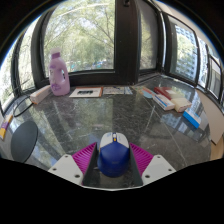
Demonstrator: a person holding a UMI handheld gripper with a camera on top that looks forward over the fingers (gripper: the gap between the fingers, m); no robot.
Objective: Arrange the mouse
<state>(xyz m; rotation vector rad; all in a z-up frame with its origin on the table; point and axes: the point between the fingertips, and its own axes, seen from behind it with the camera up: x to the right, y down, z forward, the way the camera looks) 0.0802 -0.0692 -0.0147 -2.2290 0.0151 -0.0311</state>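
A blue and white computer mouse (113, 155) sits between my gripper's (113, 160) two fingers, its white front end pointing away from me. The pink pads (84, 158) press against its left and right sides, so the gripper is shut on it. The mouse is low over the dark marbled table (110, 115). I cannot tell whether its underside touches the table.
A pink detergent bottle (59, 74) stands at the far left by the window. Papers and booklets (88, 92) lie at the back of the table. Books and boxes (170, 98) are stacked along the right side. A dark round object (22, 140) lies near left.
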